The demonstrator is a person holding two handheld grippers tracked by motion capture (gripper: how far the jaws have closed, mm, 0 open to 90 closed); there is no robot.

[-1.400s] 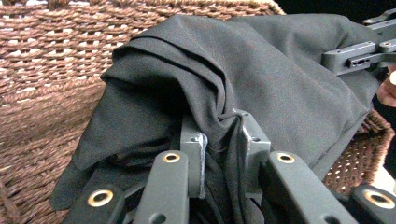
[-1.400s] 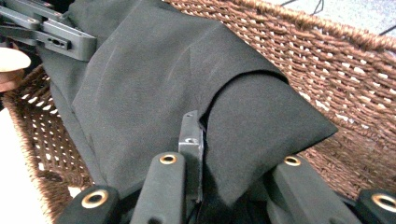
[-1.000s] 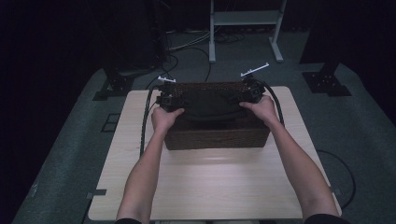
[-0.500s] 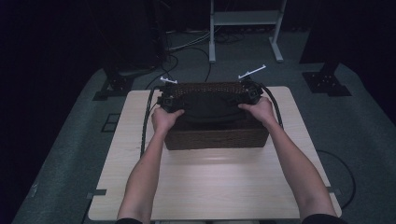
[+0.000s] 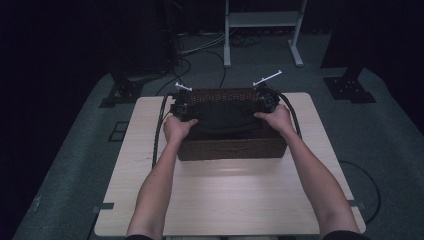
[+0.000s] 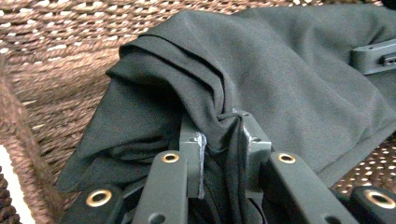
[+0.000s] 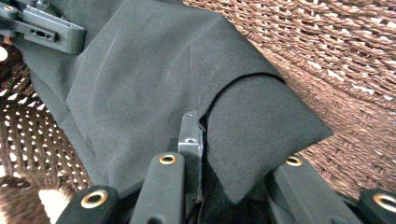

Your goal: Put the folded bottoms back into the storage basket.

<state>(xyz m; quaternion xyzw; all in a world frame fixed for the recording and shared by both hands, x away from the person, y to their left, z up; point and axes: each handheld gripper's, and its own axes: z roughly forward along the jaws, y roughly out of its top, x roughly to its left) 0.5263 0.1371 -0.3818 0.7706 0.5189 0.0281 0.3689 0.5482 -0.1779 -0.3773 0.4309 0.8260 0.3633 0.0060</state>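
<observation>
Fingers [image 6: 196,156] of the left gripper [image 6: 223,149] are clenched on a bunched fold of dark grey-black folded fabric garment [image 6: 289,88]; cloth is pinched tight between both of them. Fingers [image 7: 190,144] of the right gripper [image 7: 210,154] are seen closed over a corner flap of the same garment, one finger visible, the other hidden under cloth, so a grasp is judged likely.

Garment is held inside the brown woven wicker rectangular basket [image 5: 230,147], which is set toward the far edge of the light wooden desk [image 5: 225,200], centred between its side edges. Garment's long axis is run left to right along the basket, with one gripper at each end: left gripper [image 5: 181,109] at the basket's left end, right gripper [image 5: 267,100] at its right end. Neither hand is nearer; the cloth is spanned evenly.

Coming move is judged to depend on both ends being moved together, up or down, with the cloth kept stretched between.
</observation>
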